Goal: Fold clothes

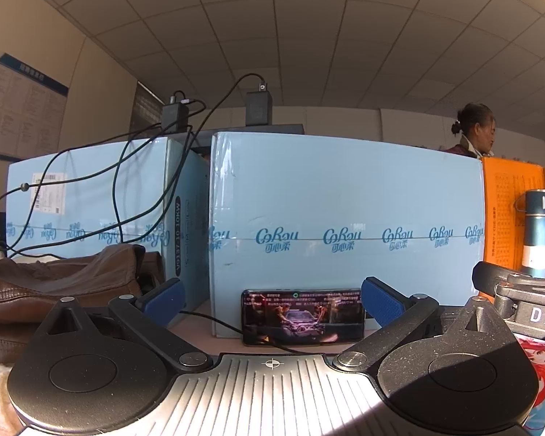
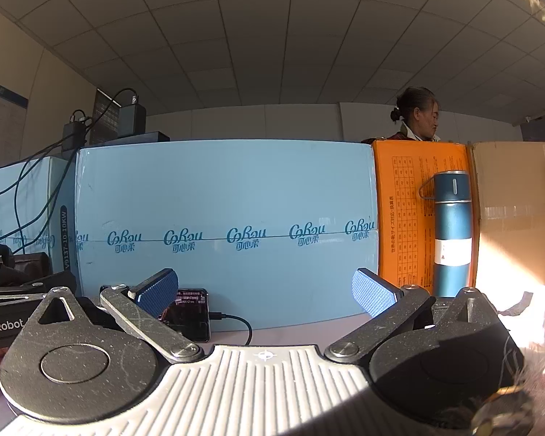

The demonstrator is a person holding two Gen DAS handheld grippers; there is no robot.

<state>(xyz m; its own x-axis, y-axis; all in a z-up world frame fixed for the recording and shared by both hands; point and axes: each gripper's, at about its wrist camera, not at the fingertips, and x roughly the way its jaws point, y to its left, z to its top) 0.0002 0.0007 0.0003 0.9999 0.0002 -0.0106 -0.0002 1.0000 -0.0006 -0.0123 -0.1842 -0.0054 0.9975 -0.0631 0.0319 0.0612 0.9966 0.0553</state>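
Note:
A brown leather garment [image 1: 54, 283] lies crumpled on the table at the left of the left wrist view, beside my left gripper. My left gripper [image 1: 272, 299] stands wide open and level, with nothing between its blue pads [image 1: 163, 298]. It faces a phone [image 1: 303, 316] propped against a light blue box [image 1: 345, 210]. My right gripper [image 2: 265, 294] is also wide open and holds nothing; it faces the same blue box [image 2: 225, 225]. The two grippers sit side by side, and the brown garment barely shows in the right wrist view.
Blue cartons [image 1: 87, 200] wall off the table's far side, with chargers and cables [image 1: 134, 181] on top. An orange box [image 2: 410, 218], a blue thermos [image 2: 450, 232] and a cardboard box [image 2: 519, 210] stand at the right. A person [image 2: 418, 116] sits behind. A printed colourful sheet [image 1: 541, 370] lies at lower right.

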